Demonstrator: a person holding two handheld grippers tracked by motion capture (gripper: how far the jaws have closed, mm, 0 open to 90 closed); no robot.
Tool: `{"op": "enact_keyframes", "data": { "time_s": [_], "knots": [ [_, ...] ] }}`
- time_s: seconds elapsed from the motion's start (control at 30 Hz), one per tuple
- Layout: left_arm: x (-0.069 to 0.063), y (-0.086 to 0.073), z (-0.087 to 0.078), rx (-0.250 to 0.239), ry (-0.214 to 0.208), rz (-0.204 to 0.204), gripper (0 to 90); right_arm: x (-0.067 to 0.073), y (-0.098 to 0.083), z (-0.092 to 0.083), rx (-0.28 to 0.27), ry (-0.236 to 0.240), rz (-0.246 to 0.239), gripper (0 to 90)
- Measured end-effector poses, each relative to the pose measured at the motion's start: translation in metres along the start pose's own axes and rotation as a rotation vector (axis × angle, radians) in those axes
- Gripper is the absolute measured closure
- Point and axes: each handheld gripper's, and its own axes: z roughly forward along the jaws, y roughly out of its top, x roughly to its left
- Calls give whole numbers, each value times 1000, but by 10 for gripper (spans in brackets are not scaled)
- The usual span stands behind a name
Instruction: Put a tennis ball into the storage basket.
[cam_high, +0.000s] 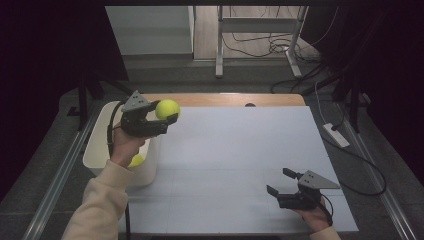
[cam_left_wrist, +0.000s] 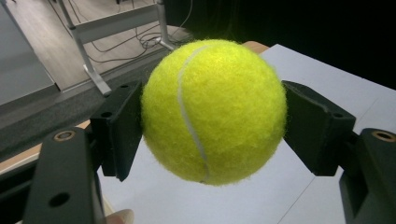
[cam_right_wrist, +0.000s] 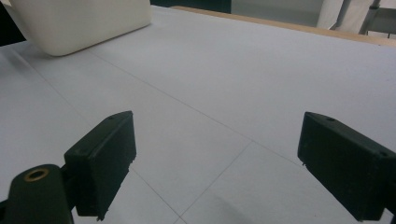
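While the room around it sits mostly in the dark, the table (cam_high: 235, 165) is lit well enough: a pale wooden top with a flat white sheet over it, matte and smooth, with a few thin crease lines crossing it in a grid. A strip of bare wood shows at the far edge, around 12 o'clock. Beyond that there's grey floor, a metal desk frame (cam_high: 257, 40) with slim legs, and a loose tangle of cables (cam_high: 270, 47). Off at 9 o'clock a cream plastic bin (cam_high: 97, 145) with rounded corners sits at the table's left edge, and a second yellow ball (cam_high: 136, 160) lies inside it, partly hidden by the hand. The left gripper (cam_high: 167, 116) is clamped on a tennis ball (cam_high: 167, 109), held in the air at about 10 o'clock, just past the bin's right wall; the close view shows fuzzy yellow-green felt with a curved white seam, squeezed between two blocky black pads. The right gripper (cam_high: 280, 182) sits low at about 4 o'clock near the table's front edge, its chunky black jaws spread wide over the bare sheet with nothing in them.
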Motion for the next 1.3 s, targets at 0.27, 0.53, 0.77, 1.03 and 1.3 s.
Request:
{"op": "enact_keyframes", "data": {
  "time_s": [0.27, 0.53, 0.77, 1.03, 1.3],
  "knots": [
    [5, -2, -5, 2, 19, -9, 270, 0, 0, 0, 1, 1, -1, 117],
    [9, -4, -8, 1, 32, -19, 270, 0, 0, 0, 1, 1, -1, 117],
    [14, -6, -11, 4, 50, -26, 270, 0, 0, 0, 1, 0, -2, 117],
    [18, -8, -16, 7, 71, -33, 270, 0, 0, 0, 2, 0, -2, 117],
    [25, -12, -21, 12, 97, -50, 270, 0, 0, 0, 2, 0, -2, 118]
  ]
}}
